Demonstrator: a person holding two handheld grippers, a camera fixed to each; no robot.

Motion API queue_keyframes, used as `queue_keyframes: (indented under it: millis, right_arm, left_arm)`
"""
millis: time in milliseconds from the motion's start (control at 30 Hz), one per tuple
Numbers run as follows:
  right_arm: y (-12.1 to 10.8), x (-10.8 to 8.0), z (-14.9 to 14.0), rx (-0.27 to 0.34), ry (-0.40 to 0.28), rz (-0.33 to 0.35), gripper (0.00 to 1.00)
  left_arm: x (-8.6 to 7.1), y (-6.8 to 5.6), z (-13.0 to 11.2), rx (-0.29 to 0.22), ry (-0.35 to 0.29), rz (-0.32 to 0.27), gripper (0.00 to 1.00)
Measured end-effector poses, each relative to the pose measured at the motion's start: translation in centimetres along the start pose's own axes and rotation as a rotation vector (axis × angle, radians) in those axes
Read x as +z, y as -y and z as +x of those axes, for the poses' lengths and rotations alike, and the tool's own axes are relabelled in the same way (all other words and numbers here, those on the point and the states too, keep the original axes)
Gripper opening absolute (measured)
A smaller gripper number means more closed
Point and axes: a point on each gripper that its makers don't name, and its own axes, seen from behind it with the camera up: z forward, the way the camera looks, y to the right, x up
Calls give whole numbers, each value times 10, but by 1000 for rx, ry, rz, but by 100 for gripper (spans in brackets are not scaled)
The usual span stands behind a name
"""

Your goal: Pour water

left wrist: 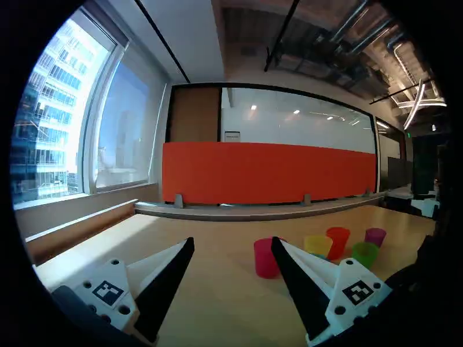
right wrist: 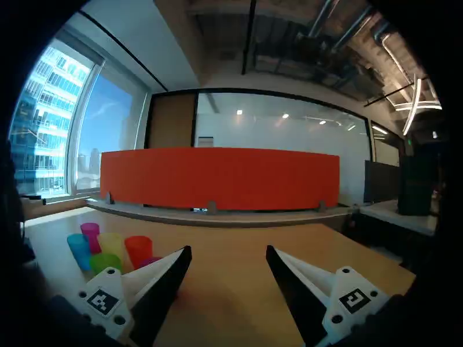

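A: Left hand-held gripper (left wrist: 231, 240): state?
B: Spread. Its two white, black-edged fingers (left wrist: 168, 272) stand wide apart over the tabletop (left wrist: 220, 301) and pinch nothing. The right hand-held gripper (right wrist: 227, 248) is likewise spread, with nothing between its fingers.
A: Position of the cups?
B: One tight cluster on the tabletop, well short of its far edge, along which the orange divider (left wrist: 266, 173) runs. In the left gripper view the pink cup (left wrist: 265, 258) is nearest, partly behind the right finger. Beyond it stand the yellow cup (left wrist: 318, 244), orange cup (left wrist: 338, 240), green cup (left wrist: 364, 253) and purple cup (left wrist: 375, 236). The right gripper view adds a blue cup (right wrist: 79, 250) at the cluster's left.
A: Legible writing?
B: Each finger bears a square black-and-white coded marker (left wrist: 107, 292). A small wall plate (left wrist: 231, 136) above the divider is too small to read.
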Motion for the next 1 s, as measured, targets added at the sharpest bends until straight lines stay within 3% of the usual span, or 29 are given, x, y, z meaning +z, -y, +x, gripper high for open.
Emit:
queue_keyframes:
  millis: [167, 467, 767, 1000]
  right_arm:
    - [7, 0, 21, 1, 13, 23, 100]
    - [16, 2, 68, 11, 41, 61, 100]
    - [32, 2, 116, 45, 52, 142, 100]
    - [51, -2, 122, 46, 64, 241, 100]
  left_arm:
    - [3, -1, 29, -19, 5, -28, 99]
    - [14, -6, 78, -8, 37, -81, 99]
    - [23, -22, 130, -24, 29, -199, 99]
    - [21, -32, 145, 1, 45, -284, 99]
